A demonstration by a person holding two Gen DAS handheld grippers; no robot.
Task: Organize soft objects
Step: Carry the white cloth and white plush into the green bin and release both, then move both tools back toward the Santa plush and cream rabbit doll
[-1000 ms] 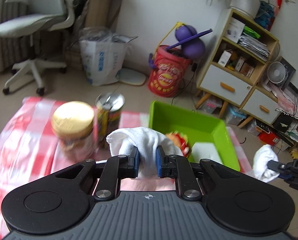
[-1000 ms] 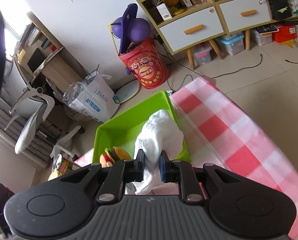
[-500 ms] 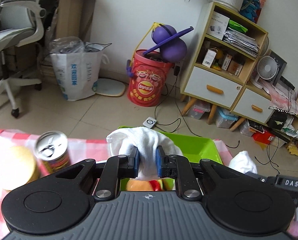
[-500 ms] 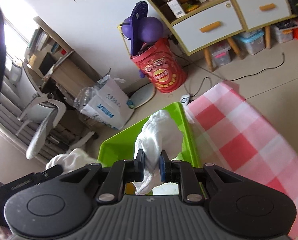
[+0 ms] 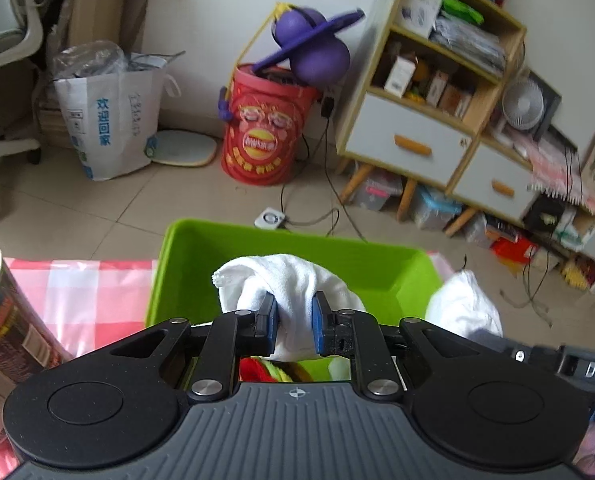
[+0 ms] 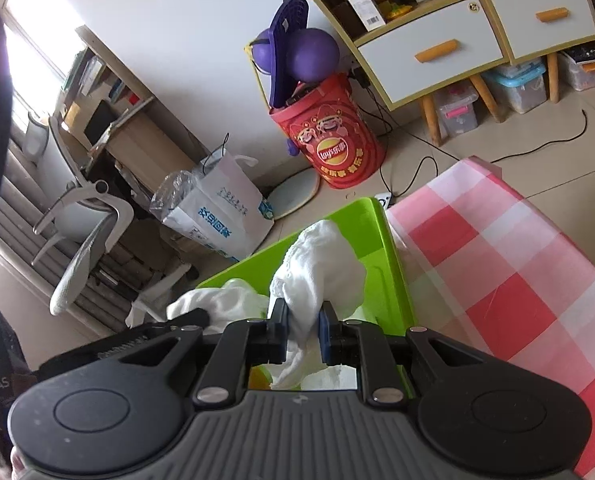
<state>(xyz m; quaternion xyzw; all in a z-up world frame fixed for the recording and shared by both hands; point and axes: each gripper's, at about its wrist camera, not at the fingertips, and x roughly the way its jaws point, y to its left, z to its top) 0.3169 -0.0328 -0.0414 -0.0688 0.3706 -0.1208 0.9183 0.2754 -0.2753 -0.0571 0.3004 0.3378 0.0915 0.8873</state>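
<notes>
My left gripper [image 5: 294, 320] is shut on a white cloth [image 5: 285, 280] and holds it over the green bin [image 5: 297, 244]. My right gripper [image 6: 302, 330] is shut on a second white cloth [image 6: 321, 268], also over the green bin [image 6: 393, 276]. Each view shows the other gripper's cloth beside it: to the right in the left wrist view [image 5: 463, 304], to the left in the right wrist view [image 6: 225, 304]. A red and yellow plush toy [image 5: 269, 370] lies in the bin below the left gripper.
A drink can [image 5: 5, 316] stands on the red checked tablecloth [image 5: 81, 296] left of the bin. The tablecloth [image 6: 509, 280] extends right of the bin. Beyond the table are a red bucket [image 5: 265, 132], a white bag [image 5: 109, 120] and a shelf unit [image 5: 437, 92].
Both grippers have moved over the green bin with their cloths and closer together. The gold-lidded jar has left the left wrist view and the can has shifted to the left edge.
</notes>
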